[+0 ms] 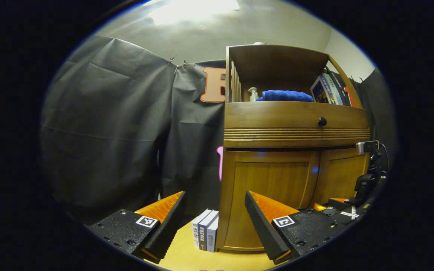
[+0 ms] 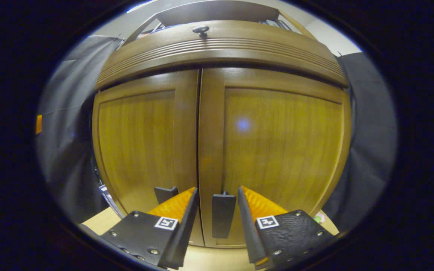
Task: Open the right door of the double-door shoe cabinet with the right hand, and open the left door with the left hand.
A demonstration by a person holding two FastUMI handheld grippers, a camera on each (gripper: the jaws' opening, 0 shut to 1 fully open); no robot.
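Your right gripper (image 2: 217, 209) stands open astride the right door's handle (image 2: 223, 214); grip there, the stiff wooden door (image 2: 277, 150) swings rigidly.

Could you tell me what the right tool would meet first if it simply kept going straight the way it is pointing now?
Most likely the right door's handle: the right tool is open with that dark handle standing between its fingers. Just behind it is the closed right door, though how near is unclear.
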